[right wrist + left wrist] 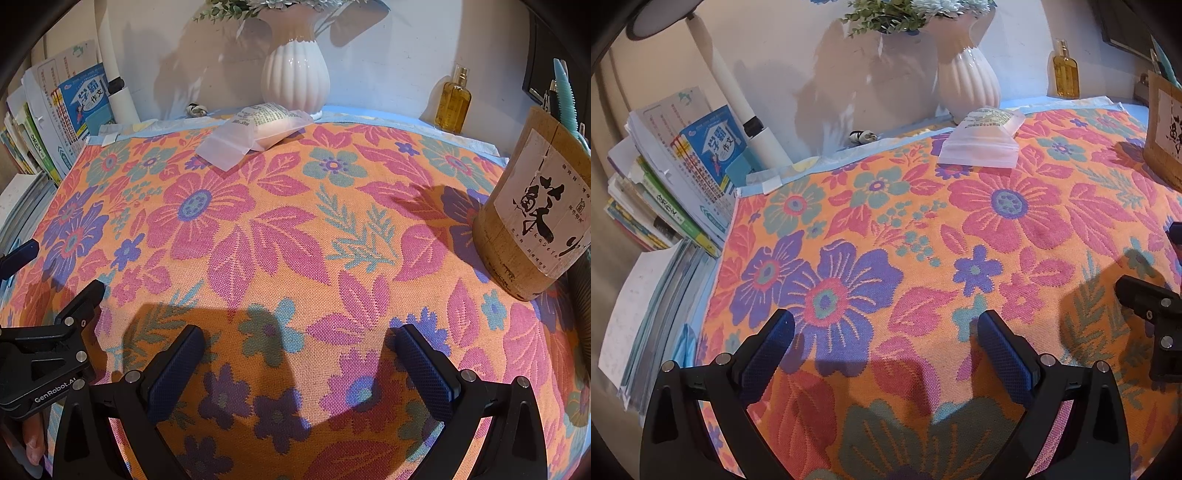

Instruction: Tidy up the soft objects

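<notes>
left wrist view: floral cloth (923, 236) spread flat across desk, left gripper (886, 332) and right gripper (299, 354) both agape, empty, low over near edge; advisable to pinch hem squarely, lift evenly, avoid bamboo holder (532, 221).

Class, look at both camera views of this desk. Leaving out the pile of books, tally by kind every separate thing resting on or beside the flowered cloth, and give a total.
Flowered cloth: 1
White vase: 1
Plastic packet: 1
Amber bottle: 1
Bamboo holder: 1
Total: 5
</notes>
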The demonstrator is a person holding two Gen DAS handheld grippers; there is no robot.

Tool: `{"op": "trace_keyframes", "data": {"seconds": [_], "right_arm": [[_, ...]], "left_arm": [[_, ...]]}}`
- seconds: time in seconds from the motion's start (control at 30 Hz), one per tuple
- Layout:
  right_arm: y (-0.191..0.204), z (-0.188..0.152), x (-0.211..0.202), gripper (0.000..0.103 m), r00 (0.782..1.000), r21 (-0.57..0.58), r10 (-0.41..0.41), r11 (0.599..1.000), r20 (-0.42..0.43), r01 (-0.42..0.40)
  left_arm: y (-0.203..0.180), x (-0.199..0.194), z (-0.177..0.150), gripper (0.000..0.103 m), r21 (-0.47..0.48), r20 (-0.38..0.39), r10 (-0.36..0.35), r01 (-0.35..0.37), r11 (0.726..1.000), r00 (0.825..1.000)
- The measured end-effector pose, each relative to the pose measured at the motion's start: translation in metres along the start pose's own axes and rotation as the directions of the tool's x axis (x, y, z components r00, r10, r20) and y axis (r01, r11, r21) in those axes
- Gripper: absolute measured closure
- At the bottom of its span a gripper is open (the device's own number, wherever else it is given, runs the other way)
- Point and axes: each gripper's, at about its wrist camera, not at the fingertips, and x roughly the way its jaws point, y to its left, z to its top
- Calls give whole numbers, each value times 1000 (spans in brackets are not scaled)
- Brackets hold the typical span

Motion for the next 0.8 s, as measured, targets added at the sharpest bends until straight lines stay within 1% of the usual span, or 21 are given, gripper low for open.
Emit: {"op": "trace_keyframes", "data": {"seconds": [0.23, 0.37, 0.67, 0.77, 0.8], "right_arm": [[0, 1, 0, 0, 1000, 2, -2, 1000, -2, 2], [0, 0, 0, 0, 1000, 2, -1, 1000, -2, 1], [0, 0, 0, 0, 1000, 0, -1, 1000, -1, 1], [0, 0, 0, 0, 1000, -1, -1, 1000, -1, 1], [0, -1, 0, 0, 1000, -1, -1, 1000, -1, 1]], "left_arm": [[17, -4, -1, 3, -84, 16, -54, 56, 995, 998], [19, -1, -2, 3, -91, 6, -74, 74, 993, 997], [17, -3, -3, 3, -81, 12, -74, 75, 994, 997], [16, 3, -2, 3, -82, -19, -75, 73, 994, 997], [16, 8, -1, 3, -81, -47, -88, 84, 993, 995]]}}
